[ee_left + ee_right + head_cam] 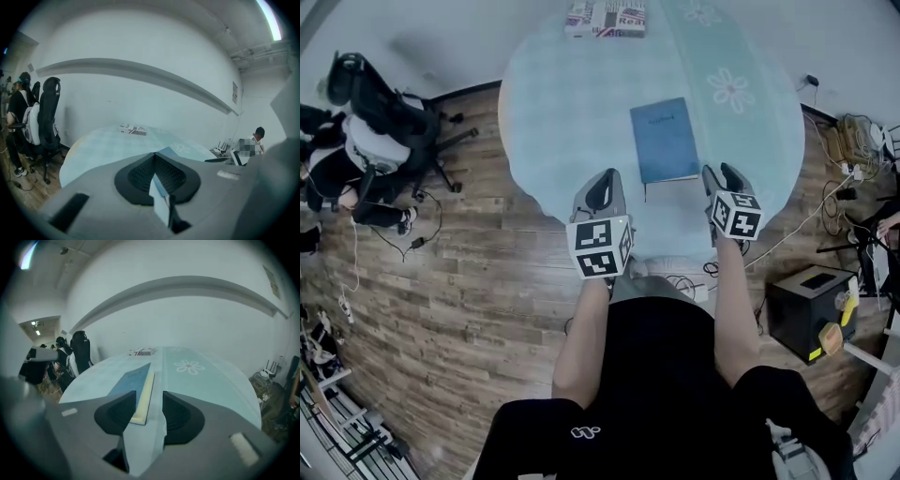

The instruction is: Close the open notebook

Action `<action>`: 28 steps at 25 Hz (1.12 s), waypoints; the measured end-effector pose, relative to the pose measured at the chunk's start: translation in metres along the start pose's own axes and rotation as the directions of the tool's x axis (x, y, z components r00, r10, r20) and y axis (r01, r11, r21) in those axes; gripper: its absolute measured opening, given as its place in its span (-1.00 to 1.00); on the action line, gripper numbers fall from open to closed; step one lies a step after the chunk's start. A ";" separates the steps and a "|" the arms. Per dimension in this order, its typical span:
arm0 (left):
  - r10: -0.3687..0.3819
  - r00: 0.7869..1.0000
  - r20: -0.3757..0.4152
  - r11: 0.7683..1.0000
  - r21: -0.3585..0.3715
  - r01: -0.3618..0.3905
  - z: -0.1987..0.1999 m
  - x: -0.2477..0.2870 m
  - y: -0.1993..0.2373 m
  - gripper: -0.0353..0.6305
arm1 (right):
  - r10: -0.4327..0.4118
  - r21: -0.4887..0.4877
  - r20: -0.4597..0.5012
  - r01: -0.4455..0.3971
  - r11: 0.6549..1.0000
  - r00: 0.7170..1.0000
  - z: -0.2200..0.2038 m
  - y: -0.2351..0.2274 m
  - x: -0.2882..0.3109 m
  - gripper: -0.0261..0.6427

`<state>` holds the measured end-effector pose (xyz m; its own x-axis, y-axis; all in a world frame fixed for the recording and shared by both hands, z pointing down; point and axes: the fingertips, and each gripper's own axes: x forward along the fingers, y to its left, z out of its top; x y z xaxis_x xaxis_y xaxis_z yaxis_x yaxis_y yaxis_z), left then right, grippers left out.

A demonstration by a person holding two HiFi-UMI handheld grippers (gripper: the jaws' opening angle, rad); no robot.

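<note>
A blue notebook (664, 141) lies closed and flat on the round table (544, 112), which has a pale blue cloth. In the right gripper view the notebook (133, 387) lies just beyond the jaws, its cream page edge facing right. My right gripper (722, 173) (149, 394) stands open at the notebook's near right corner, with nothing between its pads. My left gripper (602, 178) (154, 154) hangs over the table's near edge, left of the notebook, its pads pressed together on nothing.
A printed box (606, 19) lies at the table's far edge. On the wooden floor, an office chair (384, 122) and a seated person are at the left. A black box (811, 309) and cables (844, 150) sit at the right.
</note>
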<state>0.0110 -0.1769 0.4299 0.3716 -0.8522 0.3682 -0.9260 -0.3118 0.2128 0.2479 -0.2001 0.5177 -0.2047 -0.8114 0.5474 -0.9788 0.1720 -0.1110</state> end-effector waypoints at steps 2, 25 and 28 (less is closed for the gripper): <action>-0.010 0.999 0.031 1.000 0.013 0.010 0.016 0.002 -0.008 -0.88 | 0.027 -0.002 0.081 -0.027 1.000 0.996 0.026 0.001 -0.012 -0.41; -0.119 0.916 0.382 0.979 0.201 0.044 0.187 -0.032 -0.089 -0.88 | 0.317 -0.263 0.569 -0.197 0.944 0.759 0.236 0.074 -0.158 -0.89; -0.124 0.916 0.383 0.977 0.208 0.046 0.186 -0.035 -0.093 -0.88 | 0.321 -0.267 0.558 -0.201 0.943 0.765 0.233 0.077 -0.157 -0.89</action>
<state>0.0715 -0.1962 0.2292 0.4299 -0.9022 -0.0355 -0.9016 -0.4310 0.0362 0.2033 -0.1899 0.2296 -0.4731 -0.8774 -0.0799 -0.8804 0.4741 0.0068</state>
